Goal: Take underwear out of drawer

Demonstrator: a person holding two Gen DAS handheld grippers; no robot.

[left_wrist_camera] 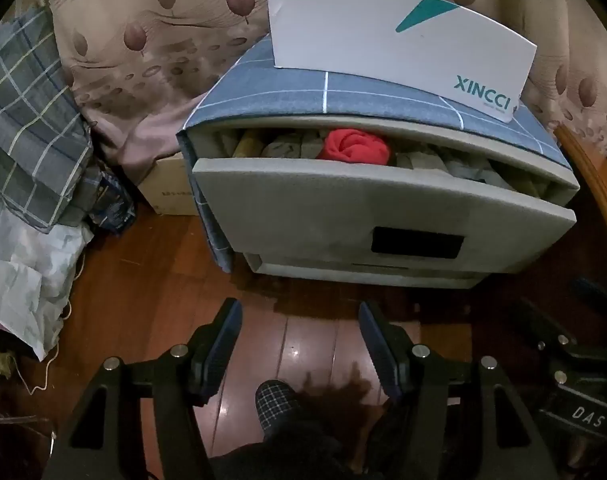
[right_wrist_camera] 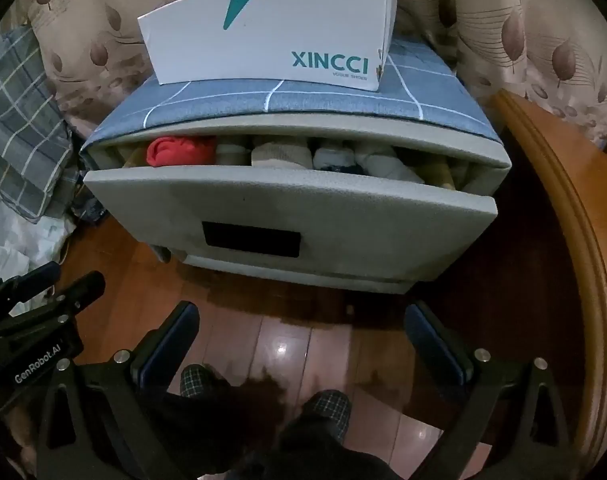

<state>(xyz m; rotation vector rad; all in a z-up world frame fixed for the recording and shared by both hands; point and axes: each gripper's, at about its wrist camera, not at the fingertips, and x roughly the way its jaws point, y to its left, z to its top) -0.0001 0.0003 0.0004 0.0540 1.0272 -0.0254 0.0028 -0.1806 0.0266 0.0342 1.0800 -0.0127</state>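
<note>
A grey drawer (left_wrist_camera: 303,204) (right_wrist_camera: 343,208) of a small cabinet is pulled partly out, with rolled underwear in a row inside. A red roll (left_wrist_camera: 353,146) (right_wrist_camera: 171,150) stands out; pale rolls (right_wrist_camera: 279,152) lie beside it. My left gripper (left_wrist_camera: 299,308) hangs open over the wooden floor in front of the drawer, nothing between its fingers. My right gripper (right_wrist_camera: 301,312) is also open and empty, wider, in front of the drawer and below its face. In the right wrist view the left gripper (right_wrist_camera: 43,300) shows at the left edge.
A white XINCCI shoe box (left_wrist_camera: 383,40) (right_wrist_camera: 271,36) sits on the cabinet's blue checked cover (right_wrist_camera: 303,98). Patterned curtain behind. Plaid bedding (left_wrist_camera: 27,128) and bags lie at left, a wooden bed frame (right_wrist_camera: 563,208) at right. The person's plaid slippers (right_wrist_camera: 327,408) are on the floor.
</note>
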